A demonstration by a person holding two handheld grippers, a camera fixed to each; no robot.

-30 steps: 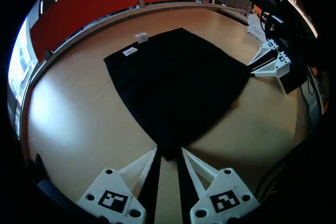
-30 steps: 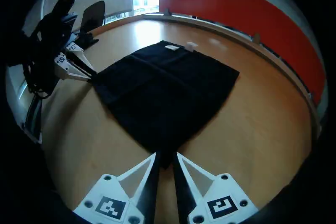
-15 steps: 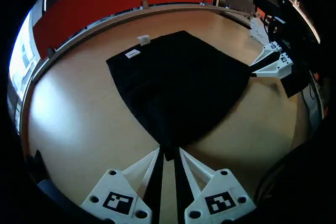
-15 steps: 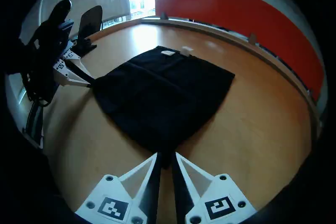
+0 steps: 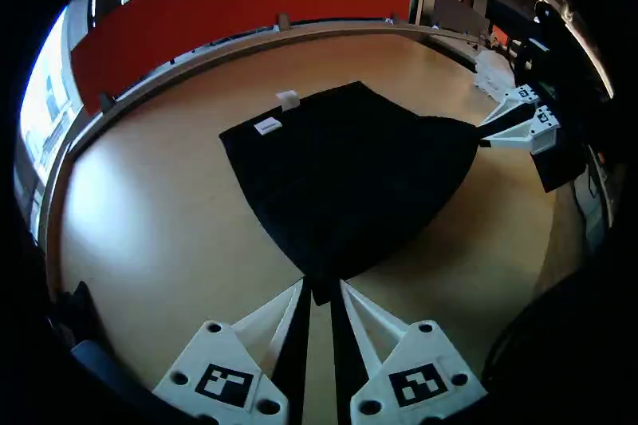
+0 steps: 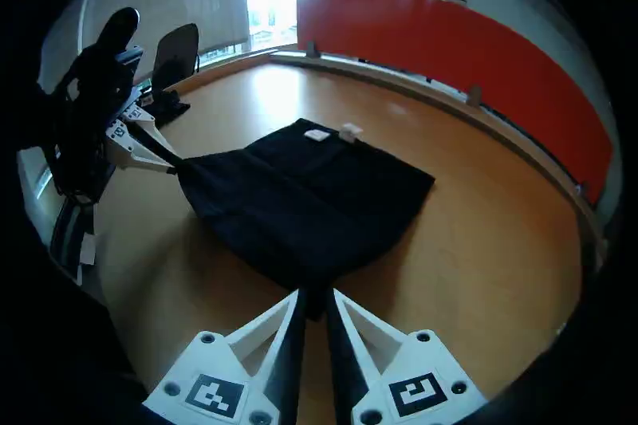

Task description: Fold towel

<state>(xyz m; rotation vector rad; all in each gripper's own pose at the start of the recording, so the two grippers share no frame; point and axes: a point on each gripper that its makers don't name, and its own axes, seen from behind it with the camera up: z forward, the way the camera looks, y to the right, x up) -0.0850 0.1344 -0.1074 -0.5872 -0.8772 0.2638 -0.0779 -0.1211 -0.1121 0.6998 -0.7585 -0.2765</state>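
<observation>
A black towel [image 5: 351, 170] lies spread on the wooden table [image 5: 143, 210], with two white tags at its far edge. My left gripper [image 5: 320, 291] is shut on the towel's near corner. The right gripper [image 5: 488, 131] grips the neighbouring corner at the right of the left gripper view. In the right gripper view the towel [image 6: 319, 194] sags between the two held corners, its near edge raised off the table [image 6: 478, 249]. My right gripper [image 6: 316, 301] is shut on its corner, and the left gripper [image 6: 174, 166] pinches the corner at the left.
A red partition [image 5: 231, 2] runs along the table's far edge, seen too in the right gripper view [image 6: 478, 58]. Dark office chairs [image 6: 171, 54] stand by the window at the left. A person's dark sleeve [image 6: 80, 130] holds the left gripper.
Both grippers have risen, lifting the two held corners so the near edge of the towel leaves the table. The far edge with the tags stays down.
</observation>
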